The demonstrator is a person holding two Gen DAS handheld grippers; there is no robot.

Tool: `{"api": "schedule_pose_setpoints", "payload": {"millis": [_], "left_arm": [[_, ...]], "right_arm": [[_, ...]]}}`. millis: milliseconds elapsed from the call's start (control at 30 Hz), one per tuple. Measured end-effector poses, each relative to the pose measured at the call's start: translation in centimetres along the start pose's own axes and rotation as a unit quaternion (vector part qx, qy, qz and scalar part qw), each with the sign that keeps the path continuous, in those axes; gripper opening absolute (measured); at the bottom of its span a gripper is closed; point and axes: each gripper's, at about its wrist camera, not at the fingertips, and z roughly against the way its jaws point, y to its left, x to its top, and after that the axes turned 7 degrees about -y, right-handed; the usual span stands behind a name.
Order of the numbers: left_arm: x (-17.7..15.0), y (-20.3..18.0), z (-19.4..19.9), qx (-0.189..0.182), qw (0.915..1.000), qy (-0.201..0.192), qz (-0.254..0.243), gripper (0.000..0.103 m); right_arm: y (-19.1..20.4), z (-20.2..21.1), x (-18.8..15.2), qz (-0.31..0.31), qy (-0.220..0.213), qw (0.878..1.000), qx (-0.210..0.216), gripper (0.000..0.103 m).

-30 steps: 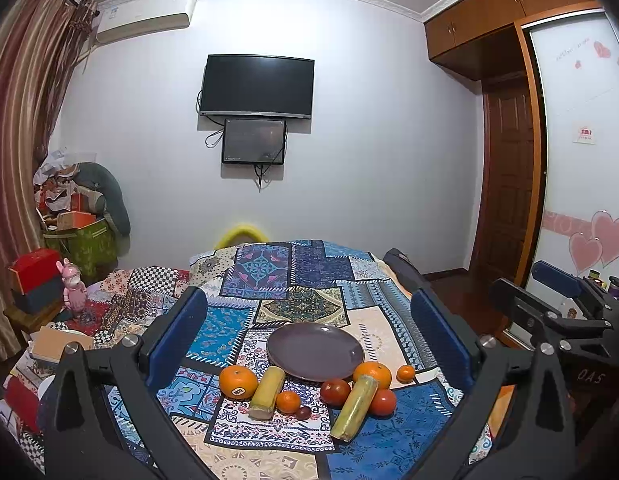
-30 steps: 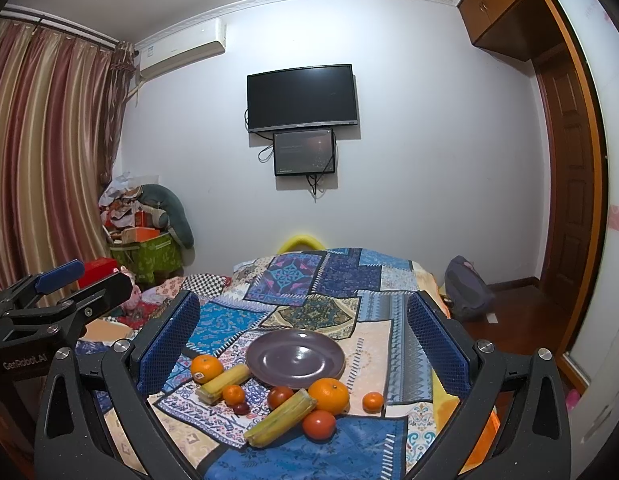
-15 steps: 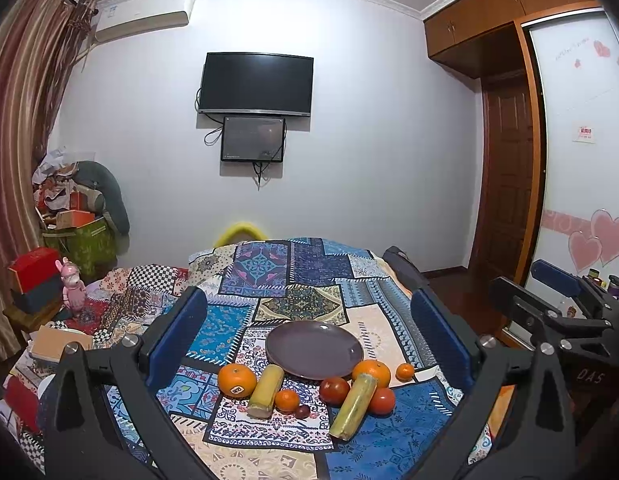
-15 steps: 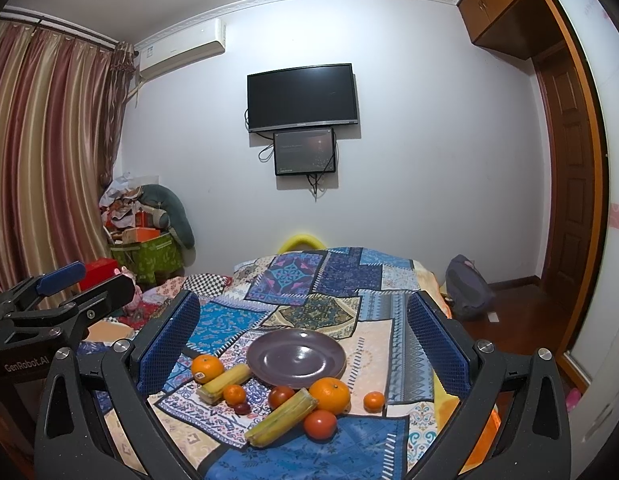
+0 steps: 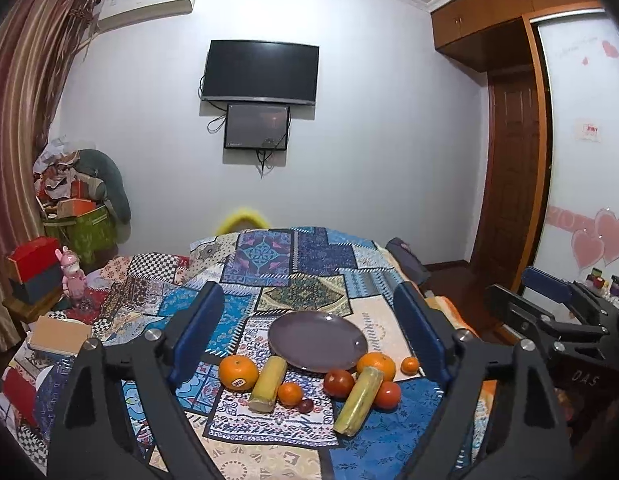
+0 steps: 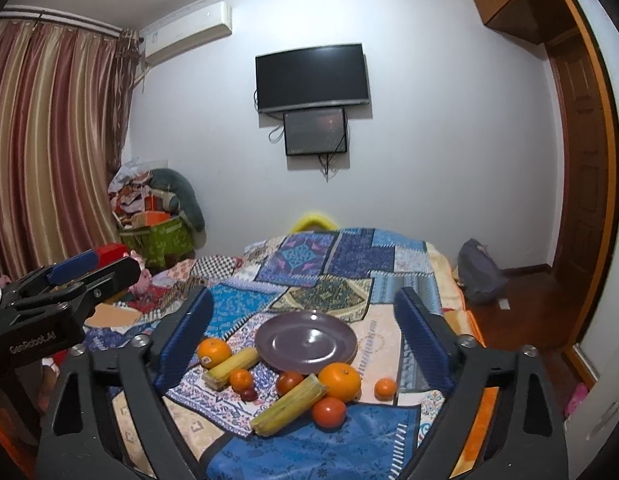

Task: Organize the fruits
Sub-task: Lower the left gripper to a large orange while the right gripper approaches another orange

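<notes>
A: Status entry. Left claw (image 5: 309, 324) spread wide, nothing between the pads. Right claw (image 6: 305, 320) likewise spread and holding nothing. Both hover above the near end of the bed, well apart from the fruit.

B: Plate?

A: Purple plate (image 6: 306, 341) bare, lying flat on the patchwork bedspread (image 6: 309, 264). No fruit on it.

B: Inventory of loose items?

A: All on the bedspread in front of the plate. Left side: large orange with a sticker (image 6: 213, 353), a corn cob (image 6: 231, 368) just beside it, a small tangerine (image 6: 241, 380), and a small dark fruit (image 6: 250, 394), possibly a plum; too small to be sure. Centre and right: dark red tomato (image 6: 289, 382), second corn cob (image 6: 287, 404) lying at a slant, big orange (image 6: 341, 376) touching the plate's near rim, red tomato (image 6: 329, 412), and a small tangerine off alone (image 6: 385, 388).

B: Progress estimate?

A: Judged at zero: nothing gathered, nothing gripped. If the plate is the target, every fruit is left to move.

B: First pick?

A: Probably an outlying piece, such as the lone tangerine on the right, since the clustered ones touch neighbours and may roll.
</notes>
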Motion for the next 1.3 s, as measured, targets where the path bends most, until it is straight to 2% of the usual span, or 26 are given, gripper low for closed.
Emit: {"api": "schedule_pose_setpoints", "payload": {"millis": [67,200,400,500,767,1067,1300], "left_arm": [[-0.4,0.2,-0.5,0.002,1.0,0.007,-0.003,0.082],[-1.3,1.1,-2.3,0.002,0.9993,0.037,-0.004,0.077],[-3.5,3.1,-5.3,0.018,0.9956,0.091,-0.008,0.073],[-4.9,4.3,-7.1,0.017,0.9919,0.126,0.004,0.073],[-8.3,6.4,-11.4,0.03,0.9819,0.187,0.008,0.073],[-10.8,9.2,-16.2,0.038,0.9694,0.242,0.019,0.073],[-12.1,10.5,-19.4,0.042,0.9635,0.264,0.01,0.073]], "right_arm": [[-0.2,-0.5,-0.4,0.0,0.01,1.0,-0.001,0.083],[-0.9,-2.4,-1.4,0.01,0.041,0.999,0.0,0.066],[-2.7,-5.2,-3.4,0.016,0.096,0.995,-0.011,0.058],[-3.7,-6.4,-4.4,0.005,0.125,0.992,-0.013,0.055],[-6.2,-10.2,-7.9,-0.029,0.212,0.977,-0.015,0.054],[-7.4,-13.7,-9.8,-0.054,0.258,0.965,-0.001,0.054],[-7.5,-16.7,-11.2,-0.046,0.291,0.956,0.005,0.054]]}}
